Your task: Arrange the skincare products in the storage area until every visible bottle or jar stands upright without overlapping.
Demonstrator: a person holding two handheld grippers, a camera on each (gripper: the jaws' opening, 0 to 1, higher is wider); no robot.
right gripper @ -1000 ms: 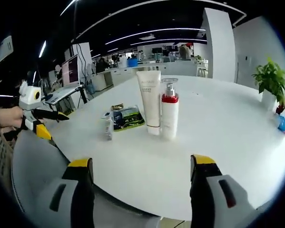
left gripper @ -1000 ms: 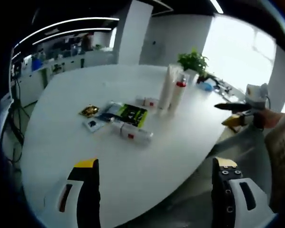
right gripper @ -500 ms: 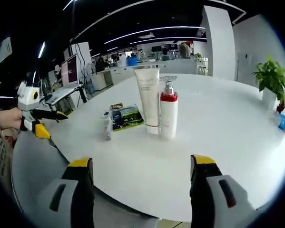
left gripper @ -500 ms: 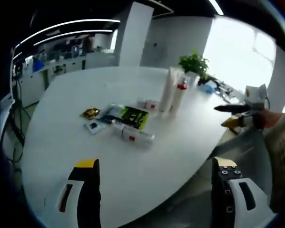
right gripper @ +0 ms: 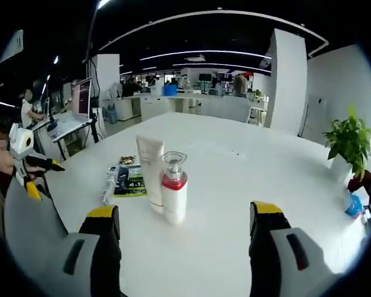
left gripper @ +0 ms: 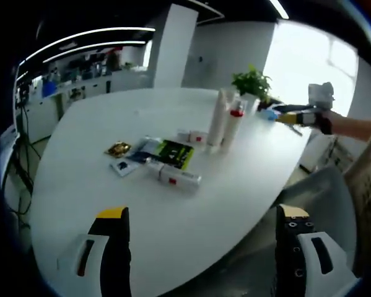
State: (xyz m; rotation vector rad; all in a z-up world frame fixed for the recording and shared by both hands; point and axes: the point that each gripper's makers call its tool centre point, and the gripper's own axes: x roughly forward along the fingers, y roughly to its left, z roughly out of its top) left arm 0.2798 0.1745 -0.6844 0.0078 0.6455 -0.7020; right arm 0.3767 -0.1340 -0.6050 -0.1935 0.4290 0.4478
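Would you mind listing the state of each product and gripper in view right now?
Pump bottle: upright, red band.
White tube: upright on its cap, beside the pump bottle.
Small tube: lying flat.
Green sachet: lying flat.
Left gripper: open, empty.
Right gripper: open, empty.

Both hand-held grippers (left gripper: 200, 247) (right gripper: 182, 238) agape, empty

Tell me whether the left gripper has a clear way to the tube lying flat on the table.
Probably yes. The left gripper is open and empty, with bare white table between its fingers and the lying tube; the flat packets lie beyond it.
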